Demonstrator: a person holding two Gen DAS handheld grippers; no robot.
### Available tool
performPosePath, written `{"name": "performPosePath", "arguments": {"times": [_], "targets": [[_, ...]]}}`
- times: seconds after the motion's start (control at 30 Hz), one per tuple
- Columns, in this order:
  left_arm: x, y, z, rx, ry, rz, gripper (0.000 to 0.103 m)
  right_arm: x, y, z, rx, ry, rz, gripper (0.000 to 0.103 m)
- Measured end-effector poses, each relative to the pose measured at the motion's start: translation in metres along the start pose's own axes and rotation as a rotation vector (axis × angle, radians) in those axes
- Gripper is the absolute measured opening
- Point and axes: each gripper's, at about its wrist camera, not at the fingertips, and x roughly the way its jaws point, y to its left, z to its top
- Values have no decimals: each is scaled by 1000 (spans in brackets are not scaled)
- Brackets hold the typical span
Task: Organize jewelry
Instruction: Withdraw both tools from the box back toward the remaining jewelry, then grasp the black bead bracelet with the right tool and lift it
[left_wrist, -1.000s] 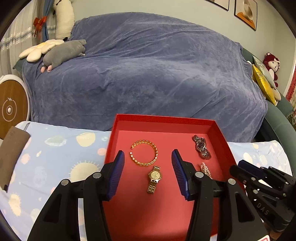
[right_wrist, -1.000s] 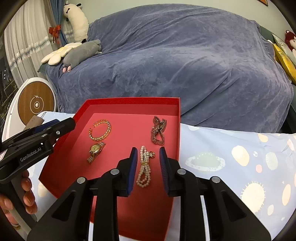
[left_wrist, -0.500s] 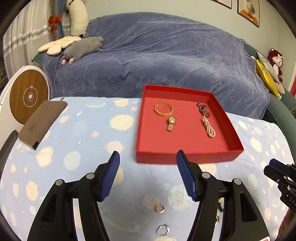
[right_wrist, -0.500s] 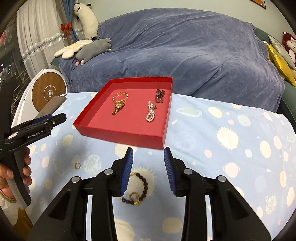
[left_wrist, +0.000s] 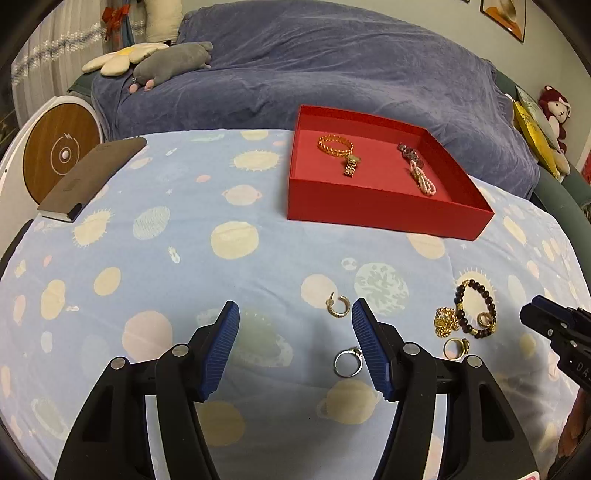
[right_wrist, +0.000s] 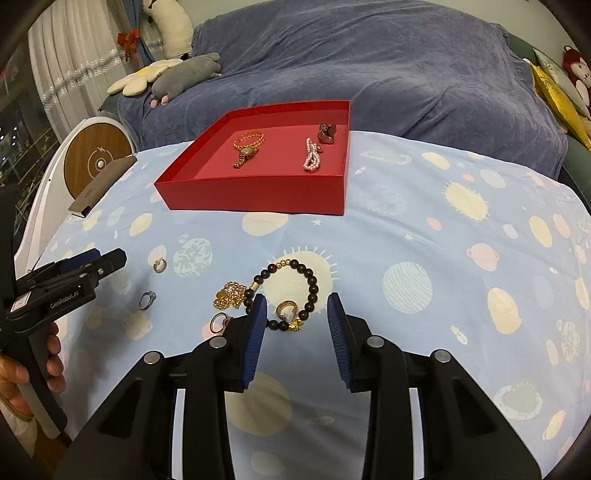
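Observation:
A red tray (left_wrist: 384, 216) holds a gold bracelet (left_wrist: 335, 146), a gold watch (left_wrist: 351, 167), a pearl bracelet (left_wrist: 422, 179) and a dark watch (left_wrist: 407, 151). My left gripper (left_wrist: 295, 310) hangs open over the cloth, with a gold hoop earring (left_wrist: 338, 306) and a silver ring (left_wrist: 347, 363) by its right finger. My right gripper (right_wrist: 295, 302) is open just above a dark bead bracelet (right_wrist: 310, 282); a gold ring (right_wrist: 286, 308) lies between its fingers, untouched. A gold chain (right_wrist: 231, 293) and another ring (right_wrist: 219, 321) lie left of it.
A brown flat case (left_wrist: 92, 177) lies at the table's far left edge, beside a round white and wood device (left_wrist: 59, 155). A blue-covered sofa (left_wrist: 332, 74) with plush toys stands behind the table. A person's hand (right_wrist: 22, 373) grips the left gripper's handle.
Both grippers have drawn back from above the red tray to the near part of the table, bringing the loose jewellery into view. The left jaws stand wider than before.

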Motion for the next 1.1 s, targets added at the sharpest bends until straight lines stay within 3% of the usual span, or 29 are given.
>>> {"name": "performPosePath", "arguments": {"times": [0.23, 0.57, 0.63, 0.83, 1.1], "targets": [[4, 4, -8, 21, 22, -14, 61, 28, 3, 4, -20, 38, -27, 23], [7, 11, -19, 17, 58, -55, 61, 53, -3, 11, -6, 61, -44, 22], [7, 8, -21, 29, 65, -67, 61, 56, -5, 11, 2, 69, -43, 18], [7, 1, -25, 47, 70, -86, 61, 60, -3, 11, -12, 70, -51, 8], [6, -15, -24, 69, 64, -111, 61, 49, -3, 14, 1, 44, -30, 7]]}}
